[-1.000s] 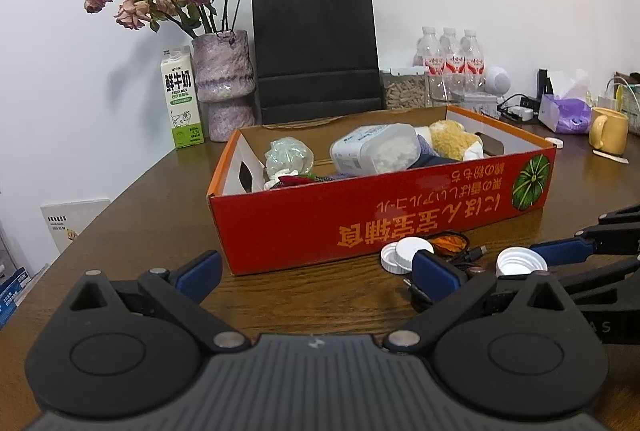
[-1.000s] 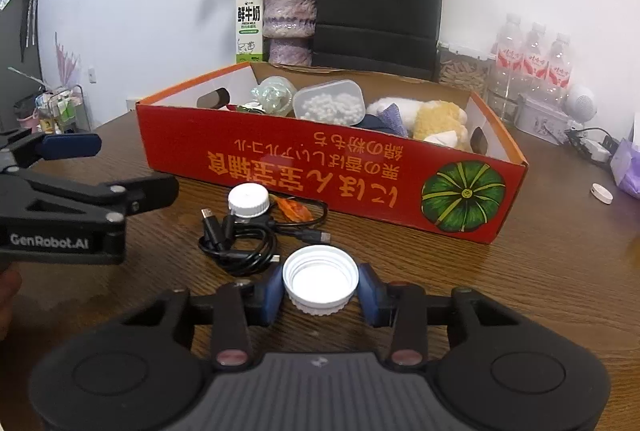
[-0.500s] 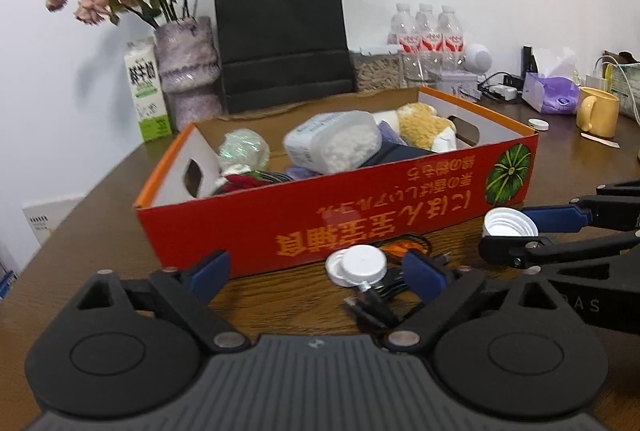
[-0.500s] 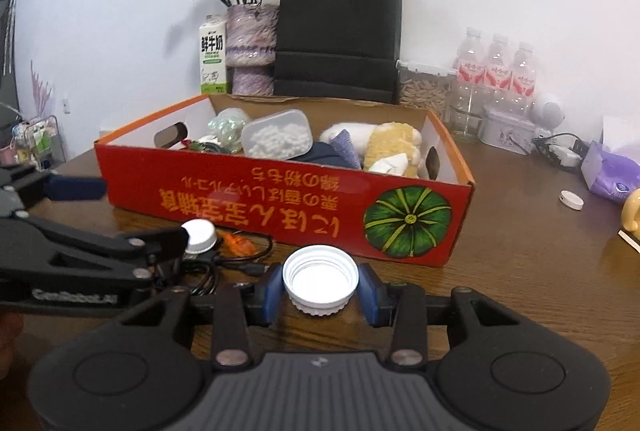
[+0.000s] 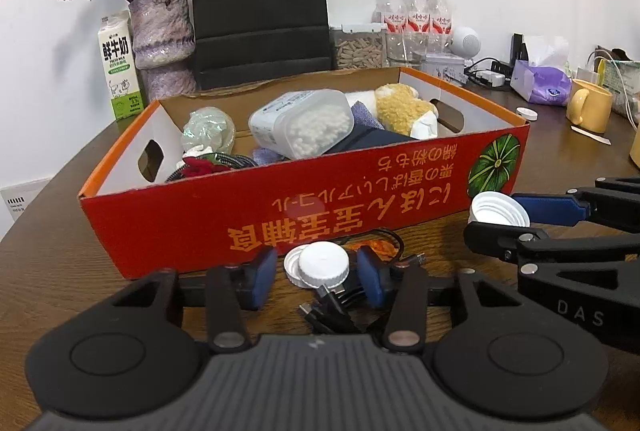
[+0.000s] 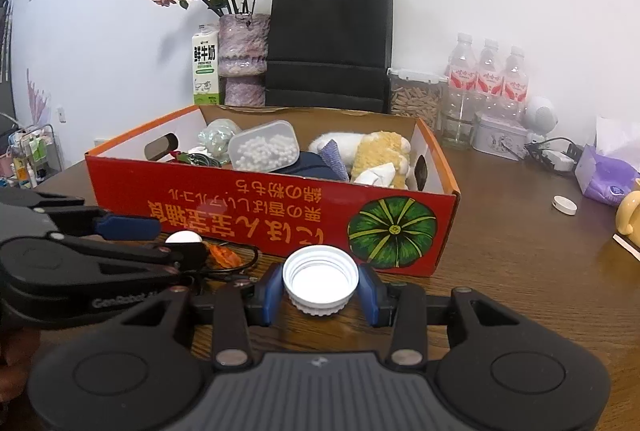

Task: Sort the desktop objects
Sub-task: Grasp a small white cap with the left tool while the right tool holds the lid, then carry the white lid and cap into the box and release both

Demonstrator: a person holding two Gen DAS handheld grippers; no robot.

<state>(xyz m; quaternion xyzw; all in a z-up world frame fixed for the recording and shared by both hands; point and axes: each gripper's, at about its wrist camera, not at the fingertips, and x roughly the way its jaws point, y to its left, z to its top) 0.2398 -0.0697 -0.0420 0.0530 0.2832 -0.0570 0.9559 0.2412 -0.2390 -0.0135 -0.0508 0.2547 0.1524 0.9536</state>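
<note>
- At your far left, a milk carton (image 5: 120,71) stands against the wall at about ten o'clock from the red box, with a purple vase (image 5: 163,43) of dried roses just to its right and a black paper bag (image 5: 260,11) behind the box at twelve o'clock.
- The red box (image 5: 304,215) sits on the wooden table (image 5: 52,255) ahead of you. It already holds a clear tub of cotton swabs (image 5: 304,123), a crumpled plastic ball (image 5: 208,129) at the tub's nine o'clock, and a yellow plush toy (image 5: 404,107) at its three o'clock.
- Your left gripper (image 5: 316,281) is closing. A small white capped bottle (image 5: 320,265) stands between the blue pads; there is a visible gap on the left side, and whether the right pad touches it you cannot tell. The bottle rests on the table just in front of the box wall, on a tangle of black cable (image 5: 332,307), with an orange piece (image 5: 376,245) at its two o'clock.
- Your right gripper (image 6: 320,289) is clamped partway open on a white lid (image 6: 320,279), its hollow side facing up, held just in front of the box's green pumpkin print. In the left view the same lid shows at three o'clock of the bottle.
- Further right, three water bottles (image 5: 416,15) stand by the wall, a loose white cap (image 6: 564,205) lies on the table, and a yellow mug (image 5: 590,105) stands at the far right.
</note>
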